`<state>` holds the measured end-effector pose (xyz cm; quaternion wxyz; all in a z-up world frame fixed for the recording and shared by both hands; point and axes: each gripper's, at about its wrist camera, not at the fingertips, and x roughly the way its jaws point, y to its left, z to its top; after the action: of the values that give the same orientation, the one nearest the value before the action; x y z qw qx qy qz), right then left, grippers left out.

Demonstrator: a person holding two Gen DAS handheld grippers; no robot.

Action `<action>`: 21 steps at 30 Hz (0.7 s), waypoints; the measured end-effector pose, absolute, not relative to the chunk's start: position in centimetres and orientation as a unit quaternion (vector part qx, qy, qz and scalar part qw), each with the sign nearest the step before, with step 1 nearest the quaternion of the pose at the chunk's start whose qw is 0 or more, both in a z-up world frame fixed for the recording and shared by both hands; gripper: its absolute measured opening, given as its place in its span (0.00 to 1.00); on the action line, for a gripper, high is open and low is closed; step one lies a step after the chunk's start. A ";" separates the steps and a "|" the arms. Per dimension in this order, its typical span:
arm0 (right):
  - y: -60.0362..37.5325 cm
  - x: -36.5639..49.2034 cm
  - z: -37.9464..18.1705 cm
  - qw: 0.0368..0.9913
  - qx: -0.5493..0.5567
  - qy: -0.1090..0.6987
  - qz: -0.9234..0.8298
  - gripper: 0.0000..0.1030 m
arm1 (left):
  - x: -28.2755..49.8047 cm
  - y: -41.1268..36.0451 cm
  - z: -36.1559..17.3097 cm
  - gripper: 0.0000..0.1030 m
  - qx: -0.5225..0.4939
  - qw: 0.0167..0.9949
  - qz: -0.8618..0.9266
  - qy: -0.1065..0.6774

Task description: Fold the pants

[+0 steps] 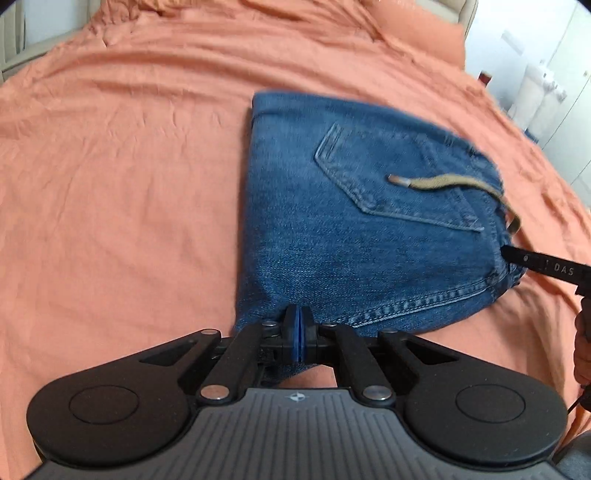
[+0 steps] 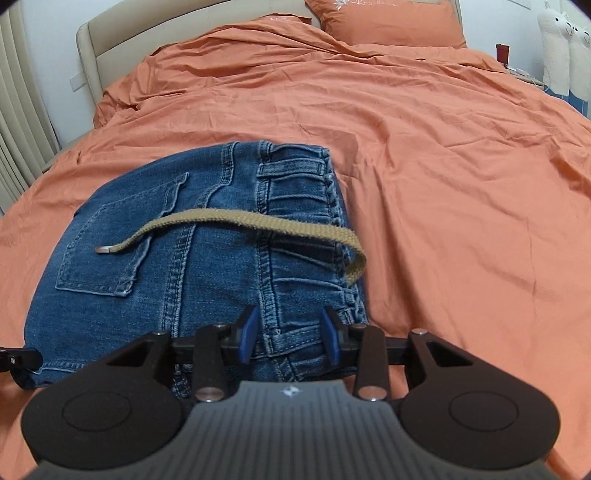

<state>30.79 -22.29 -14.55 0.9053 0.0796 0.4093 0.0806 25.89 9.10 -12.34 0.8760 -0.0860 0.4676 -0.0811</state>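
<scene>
The blue jeans (image 1: 332, 229) lie folded into a compact stack on the orange bedspread (image 1: 118, 184), back pocket up, with a tan drawstring (image 1: 443, 184) across the top. My left gripper (image 1: 298, 328) is shut on the near edge of the jeans. In the right wrist view the jeans (image 2: 166, 266) fill the lower left, the drawstring (image 2: 258, 221) draped over the waistband. My right gripper (image 2: 290, 332) is open, its blue pads on either side of the waistband. The right gripper's finger (image 1: 539, 266) shows at the jeans' right edge in the left wrist view.
An orange pillow (image 2: 388, 22) and beige headboard (image 2: 166, 33) are at the far end of the bed. White plush toys (image 2: 561, 48) stand by the far right corner. The bedspread (image 2: 443, 184) is wrinkled to the right of the jeans.
</scene>
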 end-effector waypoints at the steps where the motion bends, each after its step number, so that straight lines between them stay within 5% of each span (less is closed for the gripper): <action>1: -22.3 30.6 -14.2 0.907 0.083 0.405 0.080 0.31 | 25.6 9.1 -12.0 0.07 -0.094 0.879 -0.083 0.460; 5: -23.9 29.8 -12.3 0.911 0.133 0.382 0.079 0.34 | 25.2 9.2 -10.5 0.23 -0.095 0.895 -0.074 0.429; 6: -24.5 29.7 -12.0 0.913 0.144 0.375 0.076 0.36 | 25.3 9.1 -10.1 0.36 -0.087 0.900 -0.065 0.421; 8: -25.7 30.0 -11.9 0.915 0.160 0.366 0.066 0.60 | 25.5 9.2 -9.8 0.51 -0.082 0.908 -0.054 0.407; 21: -30.1 34.9 -17.5 0.846 0.301 0.423 0.119 0.61 | 29.6 11.8 -12.3 0.61 -0.149 0.893 -0.069 0.419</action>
<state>34.94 -30.10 -17.47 0.8463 0.3008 0.4232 0.1195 29.58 11.84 -12.29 0.8930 -0.1494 0.4188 -0.0690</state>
